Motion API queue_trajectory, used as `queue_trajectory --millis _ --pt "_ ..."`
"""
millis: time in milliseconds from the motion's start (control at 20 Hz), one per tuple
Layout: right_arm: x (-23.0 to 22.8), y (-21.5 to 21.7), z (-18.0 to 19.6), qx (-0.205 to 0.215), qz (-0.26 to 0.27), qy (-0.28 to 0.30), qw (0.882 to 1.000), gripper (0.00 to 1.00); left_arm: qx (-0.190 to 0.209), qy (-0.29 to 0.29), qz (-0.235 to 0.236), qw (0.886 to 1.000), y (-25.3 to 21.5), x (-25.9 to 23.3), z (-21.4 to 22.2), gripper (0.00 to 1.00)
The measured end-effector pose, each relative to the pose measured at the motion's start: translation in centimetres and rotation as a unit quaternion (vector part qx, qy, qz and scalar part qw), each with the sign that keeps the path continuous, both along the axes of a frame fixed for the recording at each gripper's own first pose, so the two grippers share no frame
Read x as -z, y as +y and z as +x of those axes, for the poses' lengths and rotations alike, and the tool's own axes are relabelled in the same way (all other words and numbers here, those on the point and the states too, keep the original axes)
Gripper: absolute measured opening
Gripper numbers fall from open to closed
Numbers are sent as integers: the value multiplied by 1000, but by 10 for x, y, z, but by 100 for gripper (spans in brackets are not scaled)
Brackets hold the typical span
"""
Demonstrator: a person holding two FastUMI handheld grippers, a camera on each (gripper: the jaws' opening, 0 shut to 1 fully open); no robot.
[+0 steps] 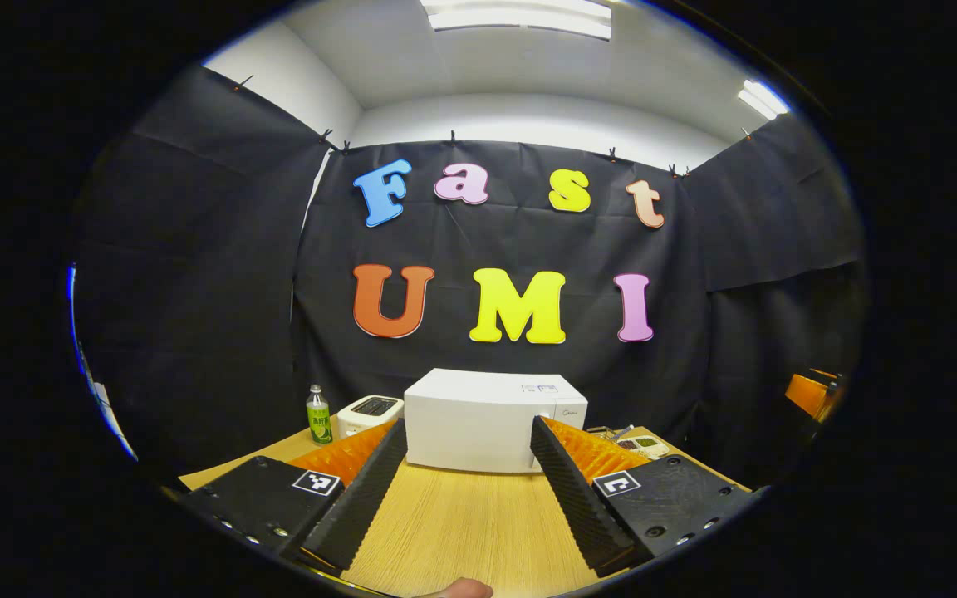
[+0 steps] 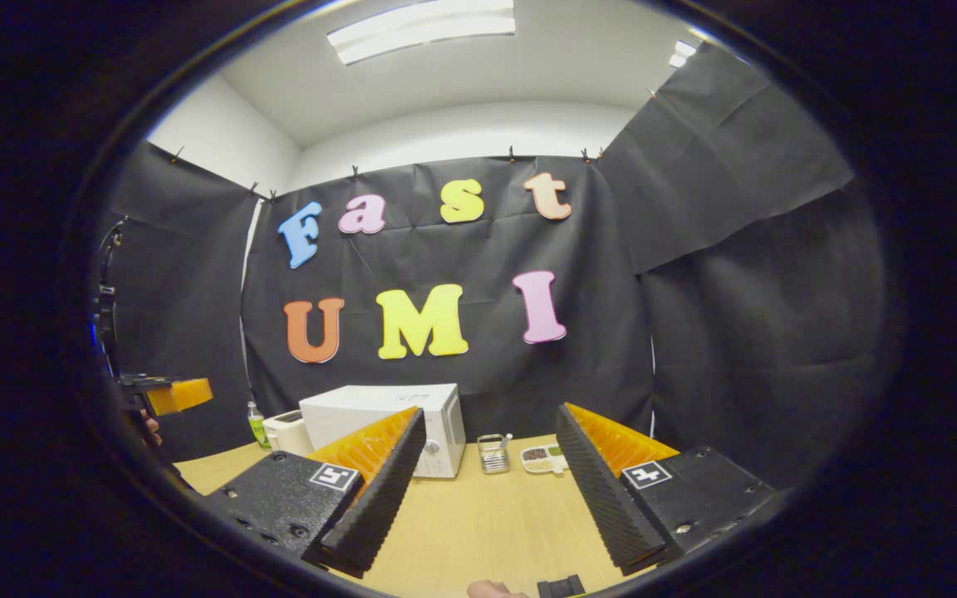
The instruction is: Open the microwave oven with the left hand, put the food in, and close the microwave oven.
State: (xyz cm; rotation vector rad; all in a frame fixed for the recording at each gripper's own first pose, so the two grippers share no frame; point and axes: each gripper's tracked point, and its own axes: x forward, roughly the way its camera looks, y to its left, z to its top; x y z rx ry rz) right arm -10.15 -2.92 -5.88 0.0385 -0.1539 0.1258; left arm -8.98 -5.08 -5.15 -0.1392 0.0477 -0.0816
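Note:
A white microwave oven stands closed at the back of the wooden table, straight ahead in the left gripper view. My left gripper is open, well short of it, its fingers framing the oven. In the right gripper view the microwave oven sits to the left, its door shut and a round knob on its front. A white plate of food lies on the table to the oven's right. My right gripper is open and holds nothing, far from the plate. The other gripper shows at the far left edge.
A green bottle and a white toaster stand left of the microwave. A small clear container sits between the oven and the plate. Black cloth walls close the booth behind and on both sides. Bare wood lies in front of the oven.

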Motion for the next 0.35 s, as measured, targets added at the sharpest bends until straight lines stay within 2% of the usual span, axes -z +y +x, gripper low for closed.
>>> queue_trajectory --millis 100,150,200,250,300,350 --pt "-6 9 -2 -6 -7 -4 1000 100 -10 -7 8 1000 9 -8 -9 94" --pt "-7 11 -3 -5 -12 -4 1000 91 -8 -11 9 1000 10 -11 -13 94" --pt "-9 13 -5 -2 -19 -6 1000 100 -11 -15 10 1000 12 -14 -16 94" --pt "-10 14 -5 2 -27 -7 1000 91 -16 -20 10 1000 17 -17 -18 94" --pt "-12 16 -6 5 -33 -8 999 100 -20 -23 8 1000 19 -18 -21 94" --pt "-13 20 -7 5 -38 -10 999 91 -20 -25 8 999 21 -20 -24 94"
